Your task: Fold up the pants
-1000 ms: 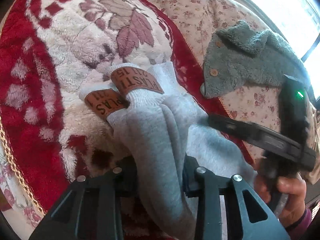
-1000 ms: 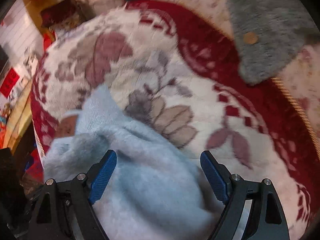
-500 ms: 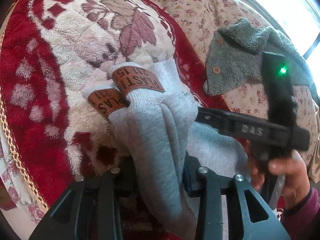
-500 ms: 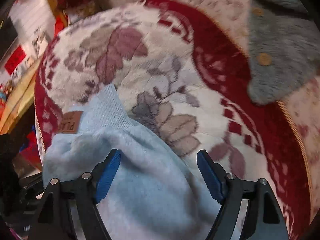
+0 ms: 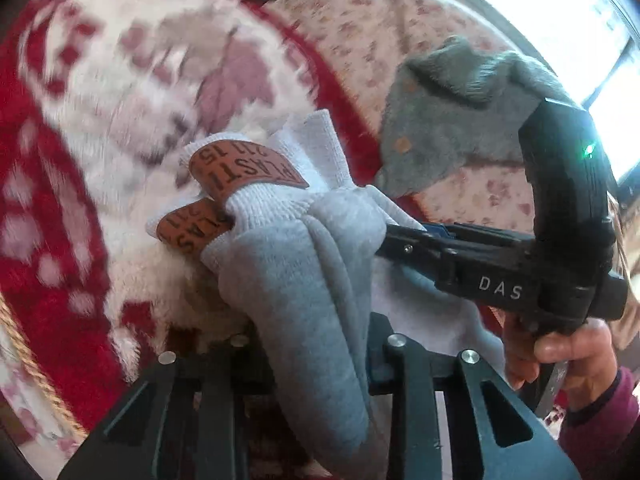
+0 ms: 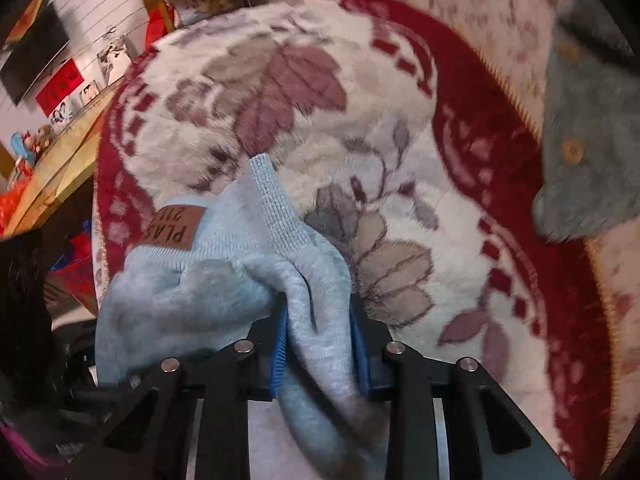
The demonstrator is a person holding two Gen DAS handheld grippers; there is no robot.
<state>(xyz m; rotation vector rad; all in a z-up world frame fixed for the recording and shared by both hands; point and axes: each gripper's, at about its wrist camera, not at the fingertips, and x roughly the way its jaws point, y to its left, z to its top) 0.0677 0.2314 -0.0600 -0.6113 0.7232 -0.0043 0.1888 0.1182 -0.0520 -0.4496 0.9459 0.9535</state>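
1. Left wrist view: your left gripper (image 5: pixel 316 356) is at the bottom centre of the frame, its fingers pinching a thick bunched roll of the grey pants (image 5: pixel 312 264). The pants run up the middle of the frame and end at ribbed cuffs with two brown patches (image 5: pixel 240 170) left of centre, lying on the red and cream floral blanket (image 5: pixel 80 168).

2. Same view: your right gripper (image 5: pixel 390 236) comes in from the right edge, held in your hand (image 5: pixel 560 352), and its tips bite into the cloth at mid-frame. Its fingers have just been closing, with pants fabric between them.

3. The left gripper's fingers have also just been tightening on the roll. The grey fleece garment (image 5: pixel 460 136) lies in the upper right, well apart from the pants, so I judge it will not get in your way.

4. Right wrist view: the right gripper (image 6: pixel 318 344) sits bottom centre, its blue pads (image 6: pixel 280 344) pressed onto a fold of the pants (image 6: pixel 224 280). One cuff sticks up at centre and one brown patch (image 6: pixel 174 226) shows at left.

5. To do this step well, I judge that you should lift both grips together and level so the bunched cloth hangs free. Then spread your hands apart to draw the legs flat before laying them onto the blanket (image 6: pixel 360 128).

6. Keep each pinch on the whole fold rather than a single layer, or the fabric may slip and twist.
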